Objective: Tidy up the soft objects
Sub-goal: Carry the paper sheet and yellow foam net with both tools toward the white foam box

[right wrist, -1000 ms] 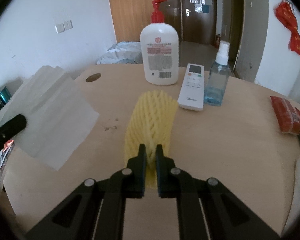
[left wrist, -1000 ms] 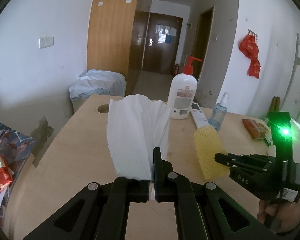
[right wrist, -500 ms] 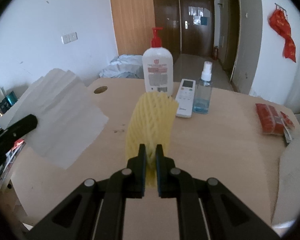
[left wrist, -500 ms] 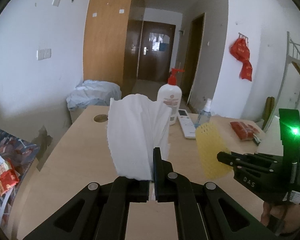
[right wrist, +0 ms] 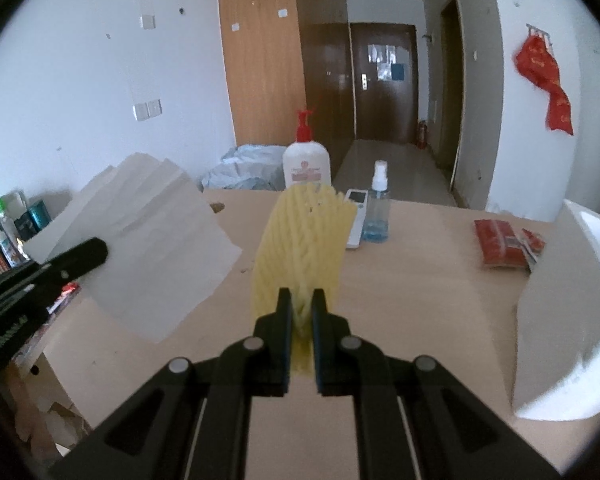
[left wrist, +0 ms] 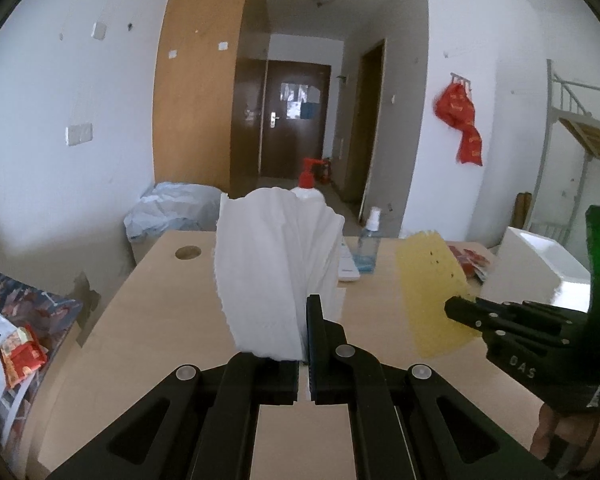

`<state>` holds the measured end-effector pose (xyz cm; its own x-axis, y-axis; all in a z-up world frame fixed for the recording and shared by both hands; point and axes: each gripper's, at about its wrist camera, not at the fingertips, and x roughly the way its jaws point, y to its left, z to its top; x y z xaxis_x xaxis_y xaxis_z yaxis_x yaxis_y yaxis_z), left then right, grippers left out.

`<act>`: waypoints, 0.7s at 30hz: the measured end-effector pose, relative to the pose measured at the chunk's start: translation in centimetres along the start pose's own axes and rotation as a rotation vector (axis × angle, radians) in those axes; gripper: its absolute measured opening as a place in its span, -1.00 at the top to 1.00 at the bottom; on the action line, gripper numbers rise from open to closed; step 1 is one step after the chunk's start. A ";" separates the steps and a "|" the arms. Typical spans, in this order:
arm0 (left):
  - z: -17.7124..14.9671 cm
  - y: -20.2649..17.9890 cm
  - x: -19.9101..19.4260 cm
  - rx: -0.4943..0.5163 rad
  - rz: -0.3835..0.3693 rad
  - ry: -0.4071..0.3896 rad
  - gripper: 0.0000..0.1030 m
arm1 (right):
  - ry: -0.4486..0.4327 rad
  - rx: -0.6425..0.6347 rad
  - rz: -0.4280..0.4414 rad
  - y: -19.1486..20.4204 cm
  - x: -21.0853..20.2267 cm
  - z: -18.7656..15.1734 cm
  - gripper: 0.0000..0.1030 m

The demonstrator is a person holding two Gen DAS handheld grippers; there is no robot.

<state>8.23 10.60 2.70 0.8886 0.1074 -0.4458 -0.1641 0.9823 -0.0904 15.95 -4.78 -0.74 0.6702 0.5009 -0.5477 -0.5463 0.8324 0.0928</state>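
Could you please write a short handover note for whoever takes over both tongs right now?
Left tongs: shut on the white paper towel, held clear above the table.
Right tongs: shut on the yellow foam net, also held off the table.
On the table: pump bottle, spray bottle, remote, red packets; a white foam box sits at its right edge.
Done: both soft items picked up.
Left: set them down together, perhaps in the box; the destination is not evident.

Beyond both tongs, the pump bottle (right wrist: 306, 164), remote (right wrist: 356, 218) and spray bottle (right wrist: 378, 208) are standing side by side on the table (right wrist: 420, 280).
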 end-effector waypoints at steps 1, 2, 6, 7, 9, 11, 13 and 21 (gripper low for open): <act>-0.1 -0.2 -0.3 0.003 -0.004 -0.002 0.94 | -0.012 0.002 -0.002 0.0 -0.7 -0.2 0.78; -0.1 -0.4 -0.6 0.006 -0.007 -0.004 0.94 | -0.021 0.005 -0.004 0.0 -1.2 -0.3 0.78; -0.4 -1.4 -2.1 0.019 -0.020 -0.020 0.94 | -0.067 0.014 -0.022 -0.3 -3.7 -1.2 0.78; -0.5 -1.8 -2.5 0.025 -0.023 -0.024 0.94 | -0.079 0.016 -0.026 -0.4 -4.4 -1.5 0.78; -0.8 -2.4 -3.3 0.033 -0.032 -0.033 0.94 | -0.101 0.019 -0.037 -0.5 -5.8 -2.0 0.78; -1.2 -2.9 -3.9 0.038 -0.039 -0.039 0.94 | -0.130 0.012 -0.052 -0.4 -7.3 -2.5 0.78; -1.6 -3.2 -4.6 0.042 -0.049 -0.044 0.94 | -0.154 0.006 -0.064 -0.2 -8.7 -3.1 0.78; -3.0 -3.9 -6.8 0.057 -0.068 -0.060 0.94 | -0.200 0.002 -0.077 0.4 -11.1 -4.8 0.78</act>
<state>1.57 5.57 3.45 0.9213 0.0476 -0.3858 -0.0796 0.9945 -0.0673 5.91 -11.09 1.39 0.7964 0.4728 -0.3771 -0.4890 0.8703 0.0586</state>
